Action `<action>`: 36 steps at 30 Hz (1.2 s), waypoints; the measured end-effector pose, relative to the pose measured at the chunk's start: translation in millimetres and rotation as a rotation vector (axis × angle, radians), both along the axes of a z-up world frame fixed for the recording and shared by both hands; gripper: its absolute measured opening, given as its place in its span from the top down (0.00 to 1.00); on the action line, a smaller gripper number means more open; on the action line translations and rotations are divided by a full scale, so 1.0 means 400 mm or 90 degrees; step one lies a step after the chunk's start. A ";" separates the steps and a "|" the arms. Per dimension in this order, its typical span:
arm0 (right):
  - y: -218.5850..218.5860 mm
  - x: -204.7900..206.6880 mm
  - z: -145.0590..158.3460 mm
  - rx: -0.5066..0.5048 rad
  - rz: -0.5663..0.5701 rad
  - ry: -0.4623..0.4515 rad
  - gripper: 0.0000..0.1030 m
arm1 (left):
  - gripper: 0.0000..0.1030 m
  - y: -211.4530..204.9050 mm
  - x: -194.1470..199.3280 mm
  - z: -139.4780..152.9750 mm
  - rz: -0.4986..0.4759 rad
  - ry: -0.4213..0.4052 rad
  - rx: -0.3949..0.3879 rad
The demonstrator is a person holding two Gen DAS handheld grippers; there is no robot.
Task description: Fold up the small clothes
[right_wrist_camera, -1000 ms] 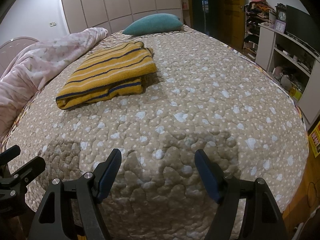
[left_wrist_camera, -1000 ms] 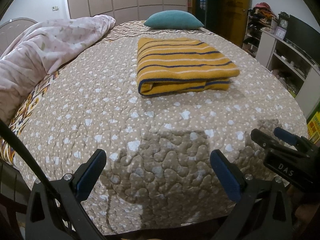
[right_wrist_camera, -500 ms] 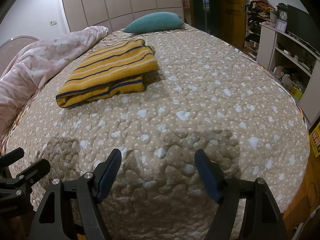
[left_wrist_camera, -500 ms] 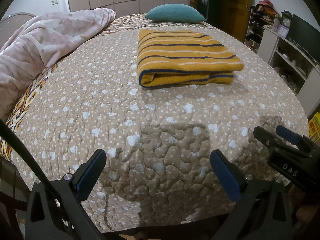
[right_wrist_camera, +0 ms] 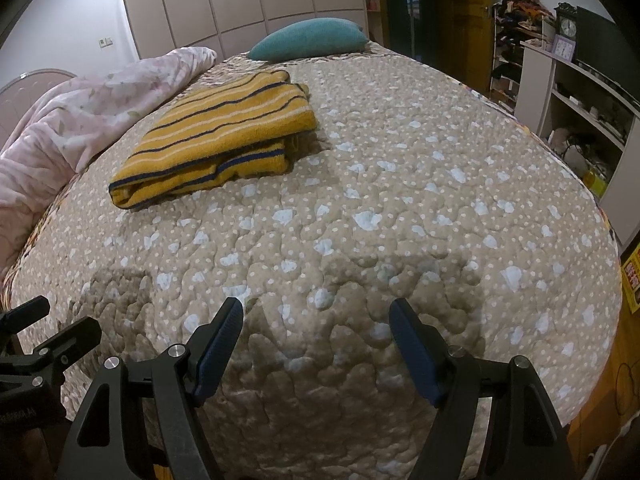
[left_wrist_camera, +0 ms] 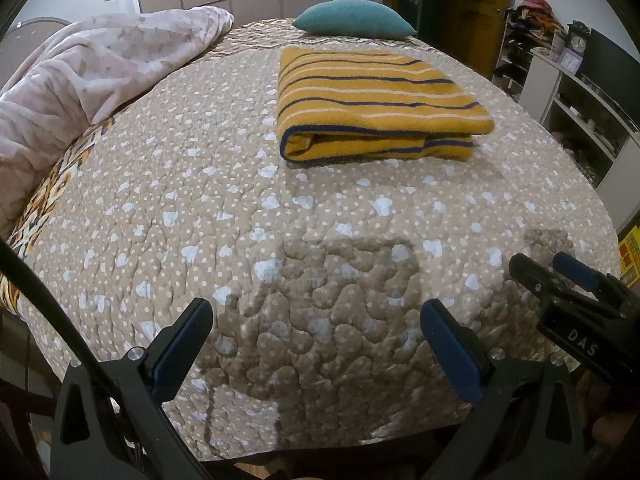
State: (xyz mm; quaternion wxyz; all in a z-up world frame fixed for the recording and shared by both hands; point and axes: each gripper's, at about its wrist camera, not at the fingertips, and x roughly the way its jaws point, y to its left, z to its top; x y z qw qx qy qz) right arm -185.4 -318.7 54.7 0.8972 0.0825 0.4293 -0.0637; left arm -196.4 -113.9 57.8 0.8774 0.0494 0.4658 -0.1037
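A mustard-yellow garment with navy and white stripes point(left_wrist_camera: 376, 104) lies folded into a neat rectangle on the brown quilted bed point(left_wrist_camera: 200, 216), toward the far middle. The right wrist view shows the same folded garment point(right_wrist_camera: 220, 136) at upper left. My left gripper point(left_wrist_camera: 316, 312) hovers open over the bed's near edge, well short of the garment, nothing between its fingers. My right gripper point(right_wrist_camera: 316, 312) is also open and empty above the near edge. Each gripper shows at the edge of the other's view: the right one point(left_wrist_camera: 560, 276), the left one point(right_wrist_camera: 48, 320).
A pink floral duvet point(left_wrist_camera: 80, 80) is bunched along the bed's left side. A teal pillow point(left_wrist_camera: 354, 18) lies at the head. White shelving with clutter point(left_wrist_camera: 580, 112) stands to the right, beside a dark doorway point(right_wrist_camera: 424, 12). Wardrobe doors line the back wall.
In the left wrist view the folded garment has slid slightly down the frame and looks nearer; the camera tilted a little. The right wrist view is nearly unchanged. Both grippers stay open.
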 end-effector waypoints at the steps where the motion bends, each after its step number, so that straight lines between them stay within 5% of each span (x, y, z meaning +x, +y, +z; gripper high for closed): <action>1: 0.000 0.000 0.000 0.000 0.000 0.000 0.23 | 0.00 0.001 0.001 -0.001 0.001 0.001 0.000; 36: 0.013 -0.004 -0.004 -0.009 0.008 0.000 0.22 | 0.00 0.012 0.010 -0.025 0.011 0.028 -0.003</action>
